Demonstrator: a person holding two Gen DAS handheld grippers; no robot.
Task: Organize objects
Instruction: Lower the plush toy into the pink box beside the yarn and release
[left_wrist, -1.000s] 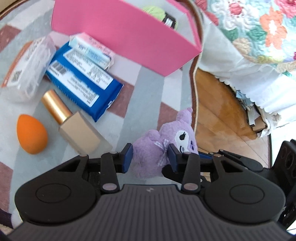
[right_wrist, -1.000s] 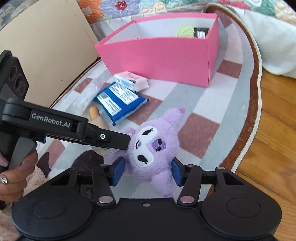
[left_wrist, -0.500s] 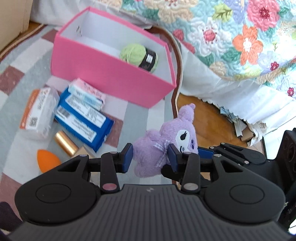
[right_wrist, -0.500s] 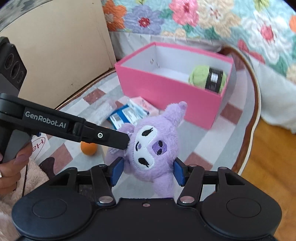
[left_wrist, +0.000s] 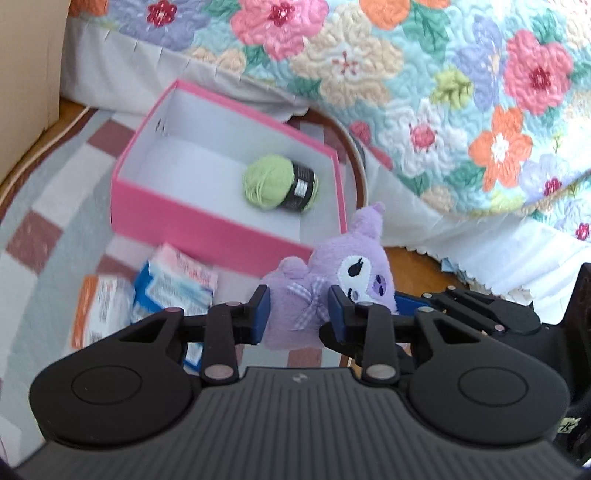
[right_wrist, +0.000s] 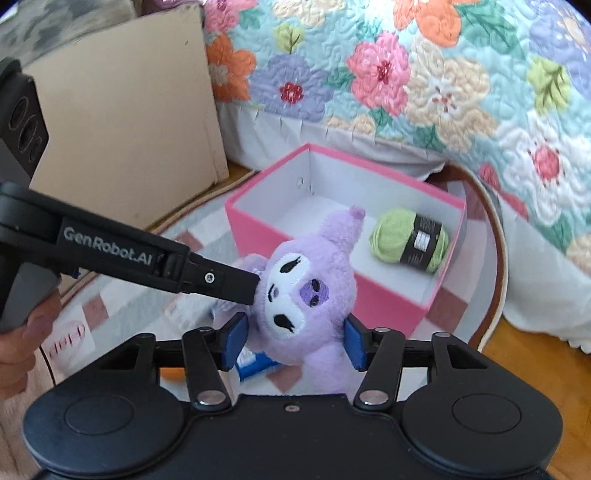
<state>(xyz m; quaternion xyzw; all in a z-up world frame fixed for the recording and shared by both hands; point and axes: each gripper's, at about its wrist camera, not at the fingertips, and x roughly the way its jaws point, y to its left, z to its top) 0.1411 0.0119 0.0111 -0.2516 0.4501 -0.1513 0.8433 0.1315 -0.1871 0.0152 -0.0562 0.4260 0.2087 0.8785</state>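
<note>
A purple plush toy (left_wrist: 354, 258) hangs above the rug, held from two sides. My left gripper (left_wrist: 299, 314) is shut on its body by the checked bow, jaws still closing. My right gripper (right_wrist: 295, 341) grips the plush (right_wrist: 306, 280) below its head, jaws also closing on it. In the right wrist view the left gripper's finger (right_wrist: 221, 277) presses into the plush's cheek. The right gripper's fingers (left_wrist: 461, 310) show at the right in the left wrist view. Beyond stands the open pink box (left_wrist: 207, 225) with a green yarn ball (left_wrist: 273, 182) inside; box (right_wrist: 388, 302), yarn (right_wrist: 406, 242).
On the checked rug (left_wrist: 44, 206) below lie a blue pack (left_wrist: 166, 291), an orange-and-white packet (left_wrist: 96, 314) and an orange sponge (right_wrist: 171, 374). A flowered quilt (left_wrist: 443, 92) hangs behind the box. A tan board (right_wrist: 122, 110) stands at the left. Wooden floor (right_wrist: 535, 369) shows at the right.
Both grippers have risen with the plush, lifting it off the rug and closer to the pink box. The items on the rug have dropped lower and smaller in view.
</note>
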